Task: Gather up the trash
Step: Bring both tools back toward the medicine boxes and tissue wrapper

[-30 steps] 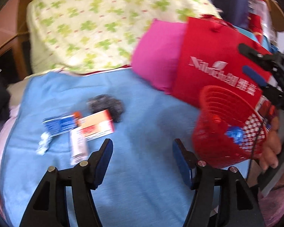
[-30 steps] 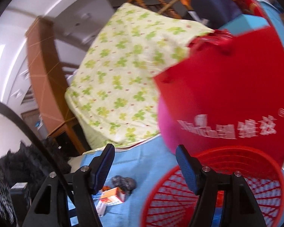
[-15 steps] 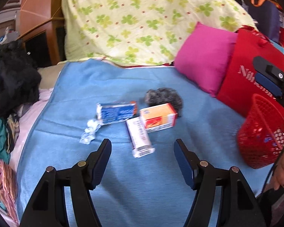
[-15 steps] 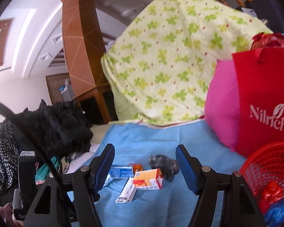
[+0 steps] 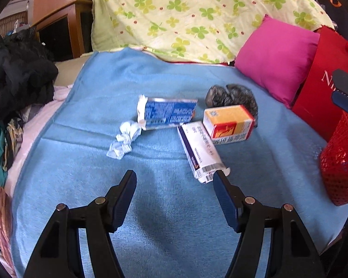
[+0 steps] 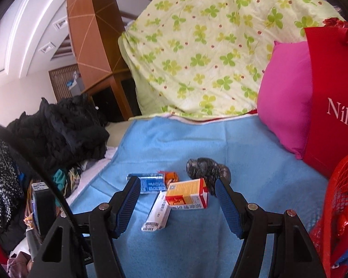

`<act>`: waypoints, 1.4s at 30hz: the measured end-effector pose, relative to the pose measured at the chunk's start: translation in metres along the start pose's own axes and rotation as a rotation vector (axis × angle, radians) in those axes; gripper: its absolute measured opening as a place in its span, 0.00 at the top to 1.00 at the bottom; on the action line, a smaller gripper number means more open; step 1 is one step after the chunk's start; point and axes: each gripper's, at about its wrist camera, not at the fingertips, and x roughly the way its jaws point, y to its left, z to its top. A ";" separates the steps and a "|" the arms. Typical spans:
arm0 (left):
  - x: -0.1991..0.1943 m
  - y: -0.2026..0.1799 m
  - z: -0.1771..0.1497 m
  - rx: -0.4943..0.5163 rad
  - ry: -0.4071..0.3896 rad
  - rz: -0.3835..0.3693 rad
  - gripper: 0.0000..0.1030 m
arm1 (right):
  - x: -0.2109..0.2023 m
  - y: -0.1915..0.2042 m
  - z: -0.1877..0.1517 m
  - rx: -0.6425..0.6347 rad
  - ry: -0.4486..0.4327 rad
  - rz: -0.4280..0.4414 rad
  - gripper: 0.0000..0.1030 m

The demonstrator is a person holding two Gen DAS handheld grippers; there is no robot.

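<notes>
Blue blanket [image 5: 174, 220] holds boxes; left claw [image 5: 174, 178] gapes beside white box [image 5: 200, 148].

Bed: it wears a blue blanket [image 5: 164, 220], spread out in front of my jaws.
Trash on the blanket: a crumpled white paper [image 5: 125, 142], a flat blue box [image 5: 168, 114], a long white box [image 5: 200, 150], an orange box [image 5: 228, 125], and a dark crinkly ball [image 5: 232, 96] just behind the orange box.
Also on the bed: a pink pillow [image 5: 278, 58], a red bag [image 5: 324, 85], a red basket [image 5: 341, 162], black clothes [image 5: 16, 74], and a clover quilt [image 5: 197, 14] at the back.
</notes>
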 end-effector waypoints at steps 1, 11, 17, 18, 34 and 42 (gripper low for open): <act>0.003 0.001 0.000 -0.007 0.008 -0.003 0.33 | 0.002 0.001 -0.001 -0.001 0.007 -0.003 0.31; 0.009 0.012 0.012 -0.074 0.006 -0.063 0.33 | 0.032 -0.003 -0.005 0.026 0.095 -0.011 0.31; 0.015 0.021 0.019 -0.077 0.009 -0.068 0.33 | 0.061 -0.016 -0.005 0.102 0.156 -0.003 0.31; 0.016 0.023 0.020 -0.079 0.010 -0.068 0.33 | 0.067 -0.019 -0.006 0.124 0.172 0.002 0.31; 0.027 0.086 0.028 -0.176 0.023 0.048 0.33 | 0.163 0.005 -0.043 0.238 0.481 0.114 0.39; 0.031 0.105 0.034 -0.208 0.008 0.071 0.33 | 0.201 0.037 -0.060 0.098 0.544 -0.008 0.51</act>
